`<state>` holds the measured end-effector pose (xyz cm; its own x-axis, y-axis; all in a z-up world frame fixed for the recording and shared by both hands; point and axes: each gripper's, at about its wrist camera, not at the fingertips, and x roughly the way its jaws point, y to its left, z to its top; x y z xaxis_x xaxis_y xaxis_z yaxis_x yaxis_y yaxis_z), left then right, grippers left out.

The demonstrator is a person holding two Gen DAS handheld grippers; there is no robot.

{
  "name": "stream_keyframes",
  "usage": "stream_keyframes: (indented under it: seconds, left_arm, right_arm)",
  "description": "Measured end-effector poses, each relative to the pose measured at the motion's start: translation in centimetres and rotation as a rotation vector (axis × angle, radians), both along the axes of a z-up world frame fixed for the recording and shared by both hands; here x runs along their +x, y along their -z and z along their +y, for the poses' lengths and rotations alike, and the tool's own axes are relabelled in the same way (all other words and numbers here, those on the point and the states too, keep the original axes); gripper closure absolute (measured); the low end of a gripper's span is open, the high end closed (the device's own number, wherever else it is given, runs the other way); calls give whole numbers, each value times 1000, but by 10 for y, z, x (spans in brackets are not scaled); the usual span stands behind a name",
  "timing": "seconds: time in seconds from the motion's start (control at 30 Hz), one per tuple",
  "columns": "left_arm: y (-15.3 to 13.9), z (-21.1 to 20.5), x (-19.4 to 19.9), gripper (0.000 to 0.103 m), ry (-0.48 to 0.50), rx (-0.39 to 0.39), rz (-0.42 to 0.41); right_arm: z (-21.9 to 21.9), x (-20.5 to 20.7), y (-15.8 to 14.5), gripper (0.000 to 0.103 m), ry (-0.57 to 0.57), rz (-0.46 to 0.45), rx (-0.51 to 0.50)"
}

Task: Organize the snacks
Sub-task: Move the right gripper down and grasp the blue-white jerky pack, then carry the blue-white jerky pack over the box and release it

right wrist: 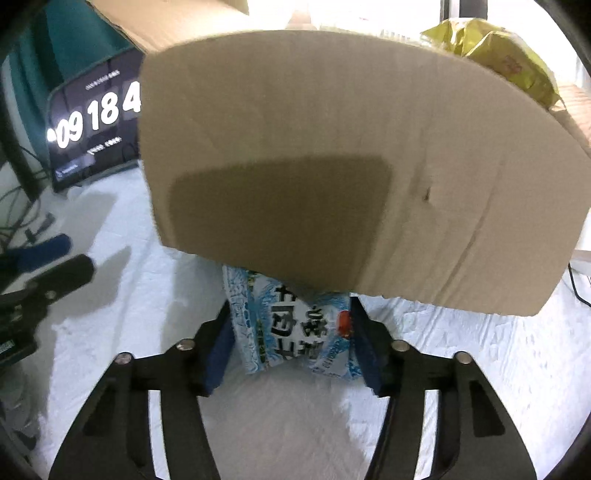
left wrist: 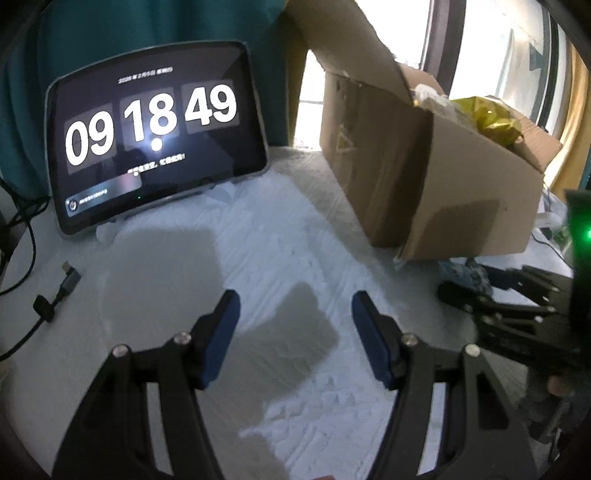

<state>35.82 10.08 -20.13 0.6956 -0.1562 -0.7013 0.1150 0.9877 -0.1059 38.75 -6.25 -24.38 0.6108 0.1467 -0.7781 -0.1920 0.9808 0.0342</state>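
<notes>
An open cardboard box stands on the white cloth at the right, with a yellow snack bag showing over its rim. In the right wrist view the box fills the middle and the yellow bag sits at its top right. My right gripper is shut on a blue and white snack packet, just below the box's front wall. The right gripper also shows in the left wrist view, with the packet in it. My left gripper is open and empty over the cloth.
A tablet showing a clock leans at the back left. A USB cable lies at the left edge. A teal curtain hangs behind. The left gripper shows at the left of the right wrist view.
</notes>
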Motion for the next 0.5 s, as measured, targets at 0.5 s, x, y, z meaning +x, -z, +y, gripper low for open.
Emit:
stream_keyframes:
  seconds: [0.5]
  left_arm:
    - [-13, -17, -16, 39, -56, 11, -10]
  right_arm:
    - [-25, -57, -27, 48, -171, -13, 110]
